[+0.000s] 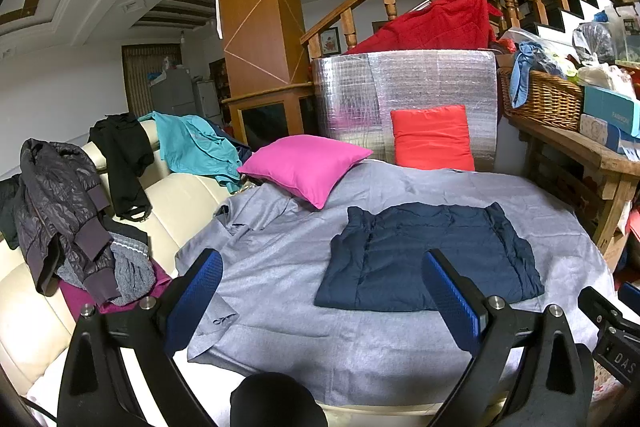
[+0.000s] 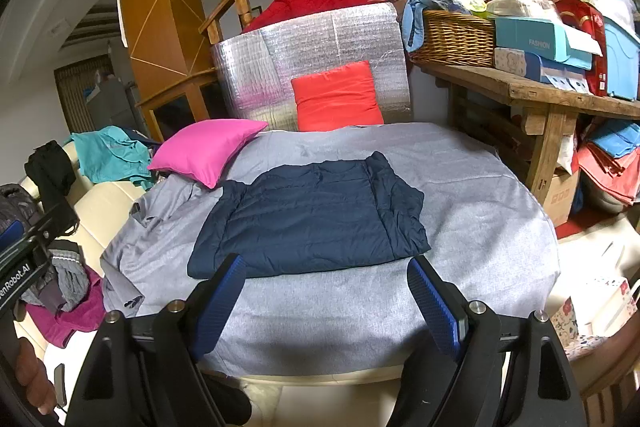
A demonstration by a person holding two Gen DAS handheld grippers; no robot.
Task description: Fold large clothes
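Grey sheet under folded navy jacket

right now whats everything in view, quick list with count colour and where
jacket: 1, navy, folded flat mid-cloth
cloth: 1, grey, spread as the work surface
pink cushion: 1, far left on cloth
red cushion: 1, upright against silver panel
clothes pile: several, dark, grey, magenta, on cream sofa, left
teal garment: 1, over sofa back
wicker basket: 1, brown, on wooden table, right
left gripper: open, empty
right gripper: open, empty
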